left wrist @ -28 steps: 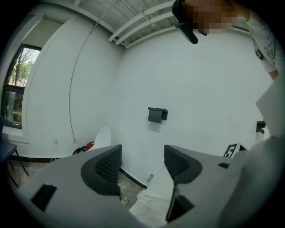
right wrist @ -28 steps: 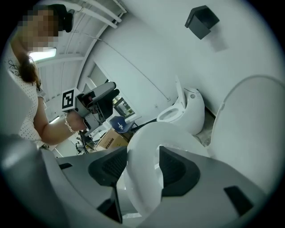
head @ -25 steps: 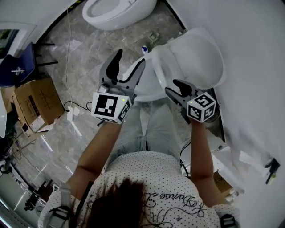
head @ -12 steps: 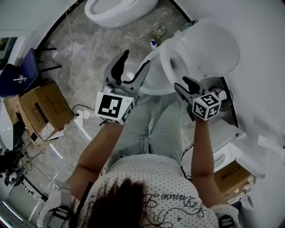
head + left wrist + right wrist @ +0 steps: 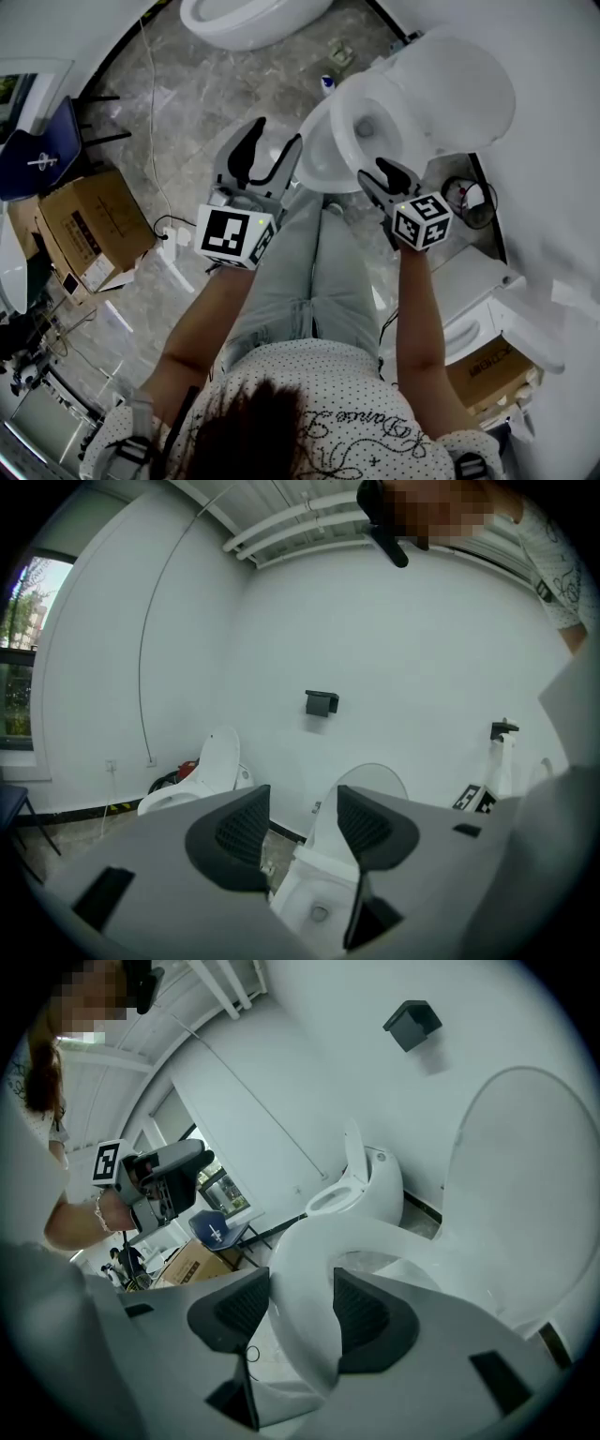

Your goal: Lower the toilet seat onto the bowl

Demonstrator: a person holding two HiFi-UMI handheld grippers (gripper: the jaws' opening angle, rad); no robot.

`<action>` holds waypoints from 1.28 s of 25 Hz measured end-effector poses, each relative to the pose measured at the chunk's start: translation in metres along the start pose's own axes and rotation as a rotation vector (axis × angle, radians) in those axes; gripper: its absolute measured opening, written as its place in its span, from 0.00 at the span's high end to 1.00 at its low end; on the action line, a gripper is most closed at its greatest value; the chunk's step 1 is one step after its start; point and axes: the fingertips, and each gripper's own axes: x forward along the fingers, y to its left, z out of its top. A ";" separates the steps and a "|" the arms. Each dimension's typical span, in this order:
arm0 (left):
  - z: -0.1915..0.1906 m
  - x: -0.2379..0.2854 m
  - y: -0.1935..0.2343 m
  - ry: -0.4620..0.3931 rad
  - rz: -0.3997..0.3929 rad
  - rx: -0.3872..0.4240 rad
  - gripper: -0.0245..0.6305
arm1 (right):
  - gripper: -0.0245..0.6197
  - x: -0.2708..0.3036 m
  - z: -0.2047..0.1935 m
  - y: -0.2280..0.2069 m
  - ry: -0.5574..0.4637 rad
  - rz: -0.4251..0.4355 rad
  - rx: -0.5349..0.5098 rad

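Observation:
The white toilet stands ahead with its lid upright against the wall. The seat ring hangs tilted between the lid and the bowl. My right gripper is shut on the ring's front edge. In the right gripper view the seat ring runs between the two pads of the right gripper, touching both. My left gripper hovers to the left of the bowl. Its jaws have just been closing, and the left gripper has nothing between them.
A second toilet stands farther back. A cardboard box and a blue chair are at the left. A power strip with cable lies on the marble floor. The white wall and a box close off the right.
The seat ring has swung away from the lid toward the bowl with my right gripper on it. Both grippers have moved lower in the view. The left jaws stand narrower.

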 end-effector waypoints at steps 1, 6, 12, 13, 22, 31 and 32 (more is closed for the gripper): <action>-0.001 -0.003 -0.001 0.000 0.013 0.000 0.62 | 0.61 0.001 -0.001 0.001 0.003 0.005 -0.002; -0.006 -0.018 -0.003 -0.008 0.088 -0.020 0.65 | 0.61 0.010 -0.006 0.002 0.018 0.045 -0.033; -0.022 -0.038 -0.003 0.011 0.116 -0.011 0.73 | 0.61 0.020 -0.023 0.015 0.040 0.059 -0.054; -0.025 -0.039 -0.002 0.015 0.122 -0.006 0.74 | 0.60 0.022 -0.024 0.015 0.038 0.059 -0.053; -0.068 -0.056 0.022 0.045 0.108 -0.035 0.76 | 0.60 0.050 -0.055 0.028 0.048 0.018 -0.097; -0.105 -0.062 0.050 0.081 0.006 -0.036 0.78 | 0.62 0.082 -0.092 0.039 0.098 -0.053 -0.143; -0.109 -0.062 0.052 0.080 -0.002 -0.034 0.78 | 0.62 0.086 -0.096 0.039 0.106 -0.059 -0.148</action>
